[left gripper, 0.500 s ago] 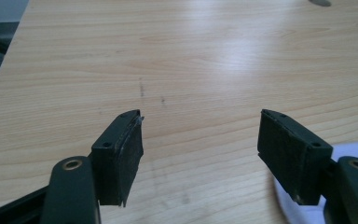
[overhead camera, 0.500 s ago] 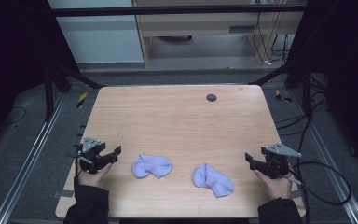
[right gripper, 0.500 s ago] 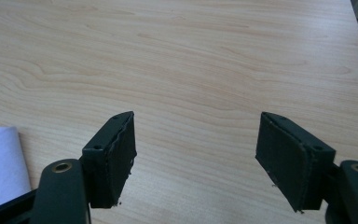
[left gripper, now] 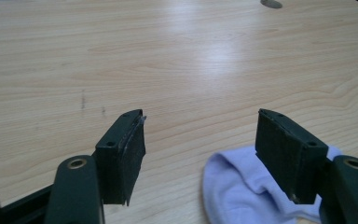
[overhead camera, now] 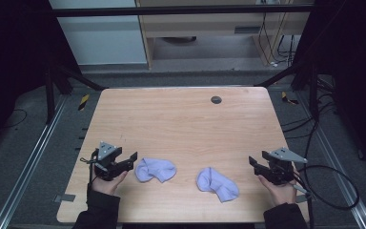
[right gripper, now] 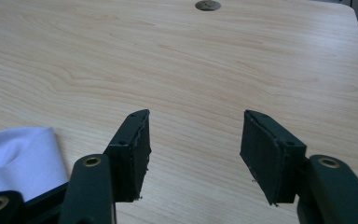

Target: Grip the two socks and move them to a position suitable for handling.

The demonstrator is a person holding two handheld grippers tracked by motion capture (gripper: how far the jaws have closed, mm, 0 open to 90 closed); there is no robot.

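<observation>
Two pale lilac socks lie crumpled near the front of the wooden table [overhead camera: 181, 124]. The left sock [overhead camera: 156, 170] sits just right of my left gripper [overhead camera: 129, 161], which rests low over the table with its jaws wide apart and nothing between them. In the left gripper view that sock [left gripper: 242, 186] lies partly behind the right jaw of the open left gripper [left gripper: 200, 126]. The right sock [overhead camera: 218, 183] lies left of my right gripper [overhead camera: 253, 166], also open and empty. In the right gripper view the right sock [right gripper: 18, 158] lies at the lower left, beside the right gripper [right gripper: 193, 121].
A small dark round grommet [overhead camera: 216, 99] is set in the table near its far edge. Bare wood stretches ahead of both grippers. Dark metal frame rails run along both sides of the table, and a cable [overhead camera: 333, 191] trails from the right gripper.
</observation>
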